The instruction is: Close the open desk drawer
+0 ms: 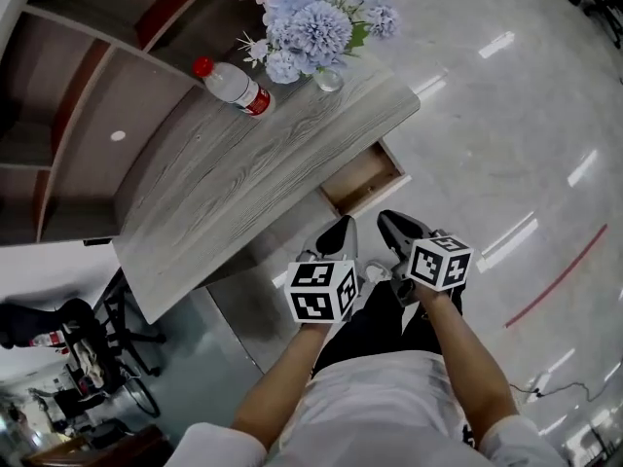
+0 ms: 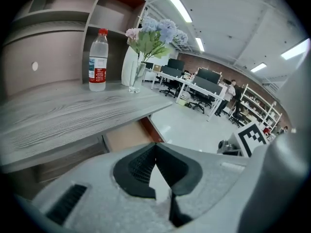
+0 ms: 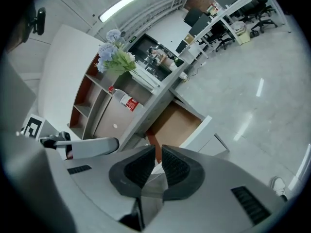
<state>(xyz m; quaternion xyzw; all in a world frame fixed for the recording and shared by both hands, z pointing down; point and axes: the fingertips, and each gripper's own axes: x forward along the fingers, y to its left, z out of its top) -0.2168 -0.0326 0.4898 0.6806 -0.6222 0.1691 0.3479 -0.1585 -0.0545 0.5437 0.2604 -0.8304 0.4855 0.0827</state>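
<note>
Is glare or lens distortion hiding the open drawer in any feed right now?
Head view: ceiling lights streak glare across the glossy floor, but the drawer is sharp and evenly lit. Left gripper view: heavy fisheye bending and dark corners, and the drawer shows only partly, under the desktop. Right gripper view: same fisheye and floor reflections, but the drawer's inside is clear.

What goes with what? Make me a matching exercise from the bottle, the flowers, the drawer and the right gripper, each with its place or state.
Things
1. water bottle
2. flowers
3. drawer
4. right gripper

Places and states
A. pulled open under the desk
B. jaws shut, nothing held
C. in a glass vase at the desk's corner
D. upright on the desk, red cap

Pairs: 1-D, 2-C, 3-A, 4-B
</note>
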